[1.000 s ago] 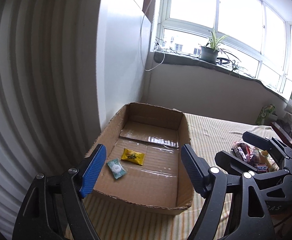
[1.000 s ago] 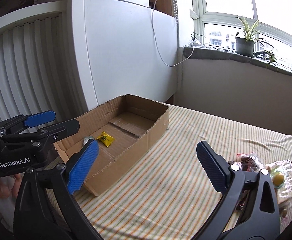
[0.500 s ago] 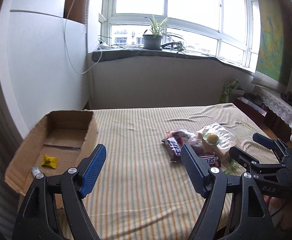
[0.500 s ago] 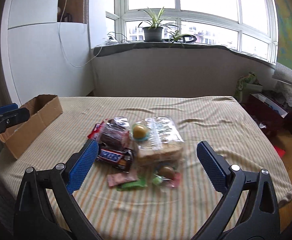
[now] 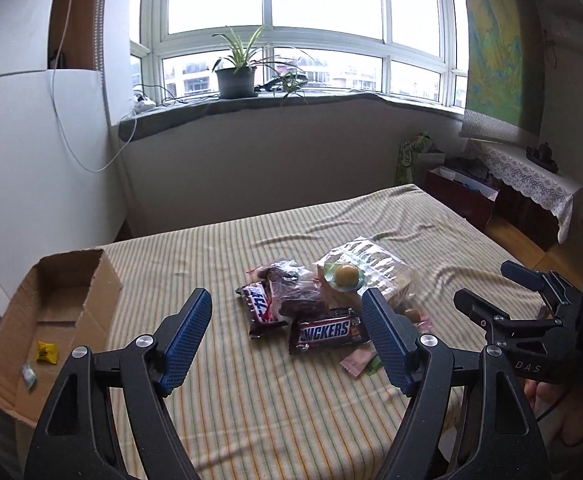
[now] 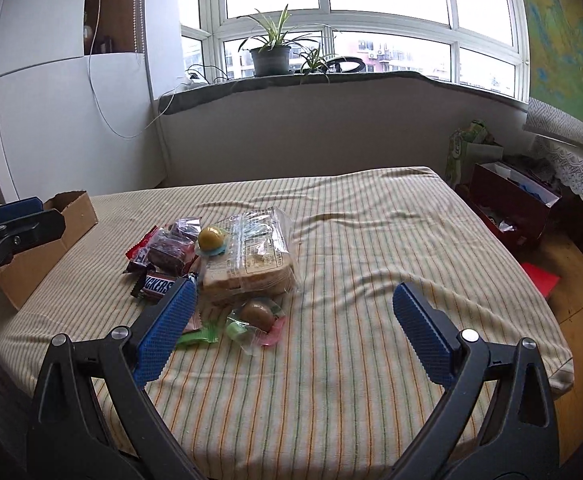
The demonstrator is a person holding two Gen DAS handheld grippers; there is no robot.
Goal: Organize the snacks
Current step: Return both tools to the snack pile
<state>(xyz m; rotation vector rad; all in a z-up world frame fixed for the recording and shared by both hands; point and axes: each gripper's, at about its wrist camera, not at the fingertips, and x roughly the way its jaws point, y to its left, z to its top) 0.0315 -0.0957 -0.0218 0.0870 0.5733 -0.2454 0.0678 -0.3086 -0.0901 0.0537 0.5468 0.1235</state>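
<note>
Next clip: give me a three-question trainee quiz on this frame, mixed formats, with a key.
1. True or false: the box already holds a yellow candy.
2. The Snickers bar lies: A) in the box, B) on the striped cloth, C) in a claw.
3. Fill in: both the left claw and the right claw are ____.

Key: 1 true; 2 B; 3 open

Potted plant [image 6: 271, 54] sits on the windowsill [image 6: 331, 82]; white cable [image 5: 71, 140] trails down the wall; map [image 5: 491, 44] hangs right.
</note>
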